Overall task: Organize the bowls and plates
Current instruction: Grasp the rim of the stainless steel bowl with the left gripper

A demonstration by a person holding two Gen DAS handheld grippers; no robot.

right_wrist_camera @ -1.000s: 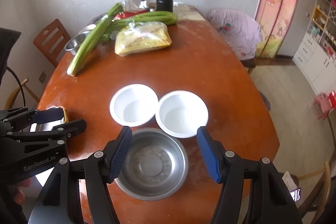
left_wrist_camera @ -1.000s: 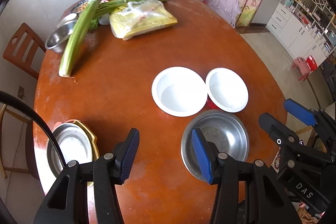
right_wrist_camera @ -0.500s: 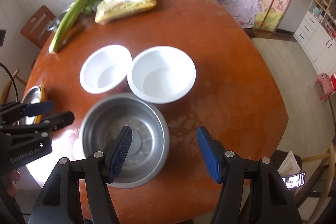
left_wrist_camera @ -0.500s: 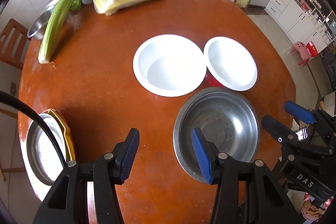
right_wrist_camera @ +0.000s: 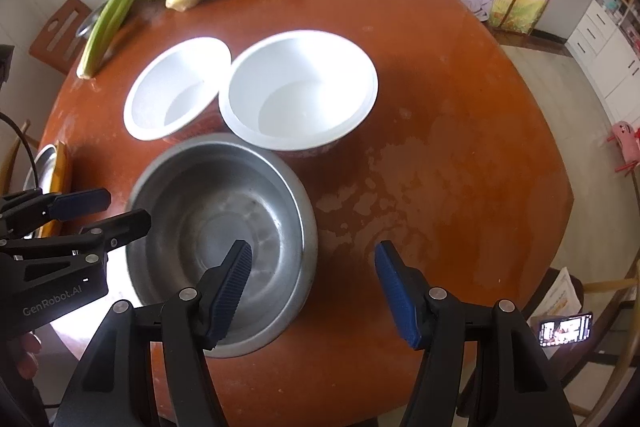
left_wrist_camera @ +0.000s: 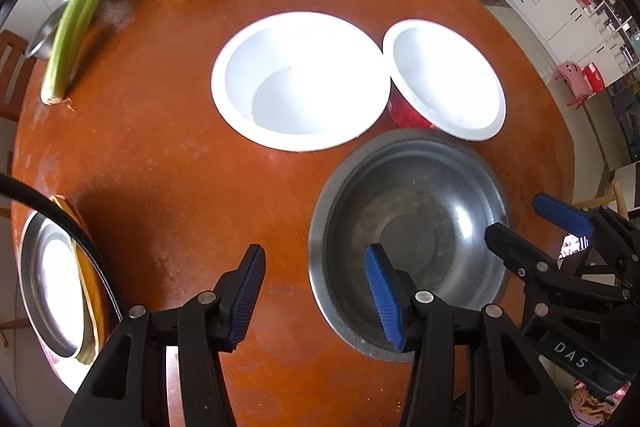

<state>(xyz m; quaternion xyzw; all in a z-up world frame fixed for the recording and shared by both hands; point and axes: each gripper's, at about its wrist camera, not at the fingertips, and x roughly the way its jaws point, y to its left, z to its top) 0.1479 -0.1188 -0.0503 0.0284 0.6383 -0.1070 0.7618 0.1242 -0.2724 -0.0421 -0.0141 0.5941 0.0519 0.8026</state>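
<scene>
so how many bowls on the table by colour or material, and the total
white bowls with red outsides: 2
large steel bowl between the grippers: 1
steel dish on the yellow plate at the left edge: 1
steel bowl behind the green stalks: 1
total: 5

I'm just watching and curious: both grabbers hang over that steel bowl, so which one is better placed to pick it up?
Probably either. The left gripper straddles the steel bowl's left rim, the right gripper its right rim, each with one finger inside and jaws open. A two-handed lift looks likely.
</scene>
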